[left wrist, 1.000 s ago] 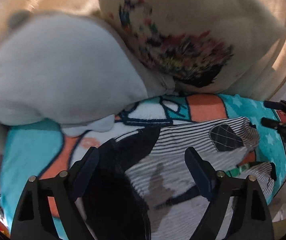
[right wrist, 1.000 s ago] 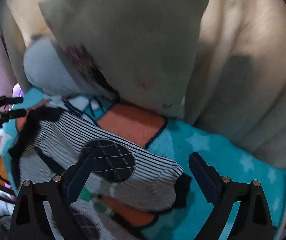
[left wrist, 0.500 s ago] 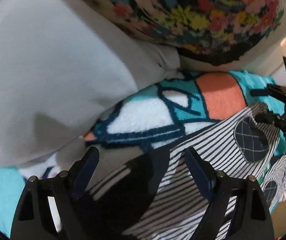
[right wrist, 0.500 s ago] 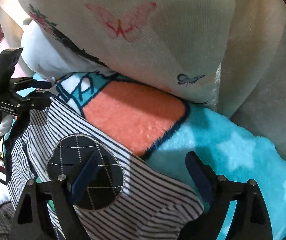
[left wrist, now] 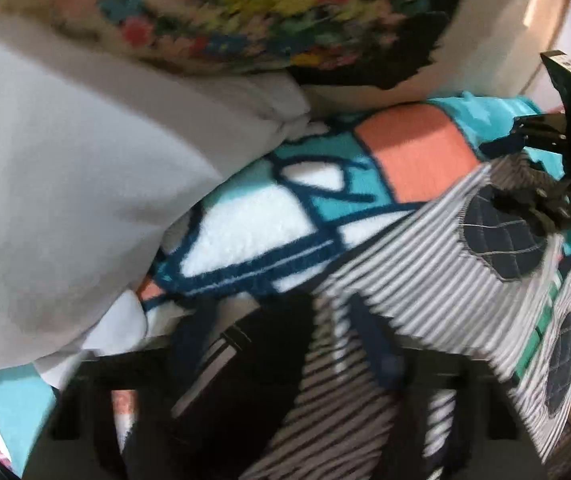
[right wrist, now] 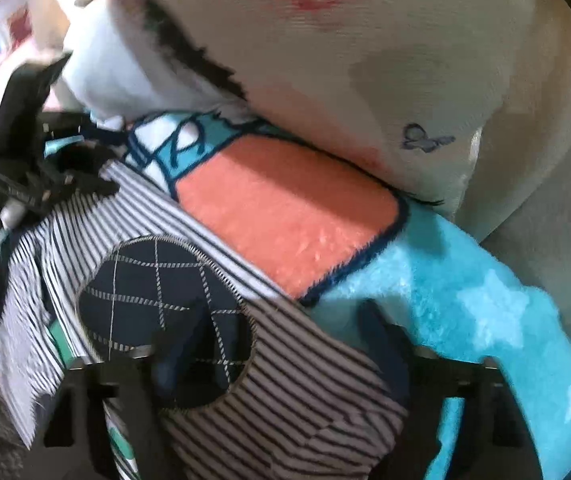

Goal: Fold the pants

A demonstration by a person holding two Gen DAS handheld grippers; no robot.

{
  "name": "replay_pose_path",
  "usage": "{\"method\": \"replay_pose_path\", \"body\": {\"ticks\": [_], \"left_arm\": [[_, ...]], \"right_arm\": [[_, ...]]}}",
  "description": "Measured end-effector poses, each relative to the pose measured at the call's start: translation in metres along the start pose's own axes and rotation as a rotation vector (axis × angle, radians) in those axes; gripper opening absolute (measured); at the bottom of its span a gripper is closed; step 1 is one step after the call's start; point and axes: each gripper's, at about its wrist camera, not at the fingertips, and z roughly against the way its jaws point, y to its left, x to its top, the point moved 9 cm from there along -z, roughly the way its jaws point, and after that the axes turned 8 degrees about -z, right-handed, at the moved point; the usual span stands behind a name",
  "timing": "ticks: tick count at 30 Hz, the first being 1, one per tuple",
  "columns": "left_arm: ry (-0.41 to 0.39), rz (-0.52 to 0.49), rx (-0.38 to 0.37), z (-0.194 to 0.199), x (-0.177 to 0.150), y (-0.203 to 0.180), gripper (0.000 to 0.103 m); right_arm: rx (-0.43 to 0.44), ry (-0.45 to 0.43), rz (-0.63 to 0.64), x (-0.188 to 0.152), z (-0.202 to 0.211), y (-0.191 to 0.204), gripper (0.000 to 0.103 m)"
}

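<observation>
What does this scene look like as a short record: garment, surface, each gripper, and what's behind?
garment: striped pants with dark round patches, spread flat
surface: fleece blanket in teal, orange and white
left gripper: jaws closing, dark waistband end of the pants between them
right gripper: jaws closing, striped cuff end of the pants between them
behind: cream pillow with butterfly print, pale grey cushion
image quality: both views blurred

The black-and-white striped knit cloth pants [right wrist: 297,412] look thin and matt, with stitched navy checked patches [right wrist: 157,300]. Beneath lies a fuzzy, plush turquoise-and-orange fleece blanket [right wrist: 285,220]; the grey pillow [left wrist: 65,180] looks smooth.
</observation>
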Motion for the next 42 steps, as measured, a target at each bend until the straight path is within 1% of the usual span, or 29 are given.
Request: {"method": "replay_pose_path", "body": {"ticks": [1, 2, 3, 5, 7, 10, 12, 16, 18, 21, 22, 25, 27, 30, 32, 34, 36, 38, 40, 42], "left_arm": [[-0.004, 0.003, -0.013, 0.002, 0.002, -0.002, 0.014], [-0.007, 0.013, -0.032, 0.004, 0.003, -0.004, 0.011], [-0.016, 0.013, -0.016, 0.005, 0.005, -0.004, 0.011], [-0.022, 0.018, -0.002, 0.005, 0.006, -0.005, 0.01], [-0.034, 0.022, 0.015, 0.009, 0.007, -0.007, 0.009], [-0.062, 0.033, 0.032, 0.012, 0.006, -0.02, 0.008], [-0.092, 0.042, 0.04, 0.028, 0.003, -0.02, 0.008], [-0.159, 0.068, 0.06, 0.061, -0.003, -0.026, 0.006], [-0.195, 0.077, 0.084, 0.078, -0.01, -0.034, 0.006], [-0.24, 0.098, 0.094, 0.096, -0.021, -0.047, 0.006], [-0.256, 0.104, 0.094, 0.108, -0.033, -0.047, 0.006], [-0.307, 0.134, 0.1, 0.132, -0.056, -0.061, 0.006], [-0.336, 0.155, 0.105, 0.145, -0.071, -0.071, 0.006], [-0.368, 0.186, 0.113, 0.162, -0.099, -0.087, 0.006], [-0.377, 0.201, 0.12, 0.166, -0.118, -0.101, 0.006], [-0.377, 0.22, 0.124, 0.171, -0.14, -0.111, 0.006], [-0.369, 0.234, 0.11, 0.166, -0.155, -0.12, 0.006], [-0.348, 0.257, 0.108, 0.16, -0.173, -0.124, 0.006], [-0.33, 0.272, 0.102, 0.156, -0.187, -0.126, 0.006], [-0.326, 0.275, 0.103, 0.158, -0.197, -0.129, 0.006]], "right_arm": [[0.027, -0.002, -0.004, -0.001, 0.004, 0.004, 0.044], [0.071, 0.006, -0.026, -0.003, 0.007, 0.006, 0.018], [0.092, 0.013, -0.038, -0.004, 0.007, 0.006, 0.011], [0.077, 0.009, -0.036, -0.008, 0.008, 0.005, 0.008], [0.067, -0.007, -0.051, -0.008, 0.012, 0.004, 0.008], [0.05, -0.036, -0.059, -0.006, 0.024, 0.007, 0.007], [0.032, -0.063, -0.056, -0.003, 0.038, 0.01, 0.007], [0.0, -0.119, -0.06, -0.003, 0.058, 0.039, 0.007], [-0.009, -0.149, -0.061, -0.008, 0.077, 0.048, 0.007], [-0.026, -0.188, -0.058, -0.021, 0.097, 0.073, 0.007], [-0.03, -0.202, -0.055, -0.026, 0.104, 0.082, 0.007], [-0.042, -0.237, -0.047, -0.044, 0.121, 0.106, 0.007], [-0.05, -0.255, -0.043, -0.063, 0.129, 0.124, 0.007], [-0.054, -0.262, -0.039, -0.086, 0.127, 0.144, 0.007], [-0.051, -0.265, -0.041, -0.103, 0.125, 0.156, 0.007], [-0.048, -0.268, -0.053, -0.122, 0.121, 0.165, 0.007], [-0.045, -0.275, -0.076, -0.138, 0.12, 0.171, 0.007], [-0.035, -0.275, -0.112, -0.157, 0.115, 0.173, 0.008], [-0.036, -0.286, -0.143, -0.17, 0.111, 0.172, 0.009], [-0.028, -0.297, -0.187, -0.183, 0.111, 0.168, 0.015]]}}
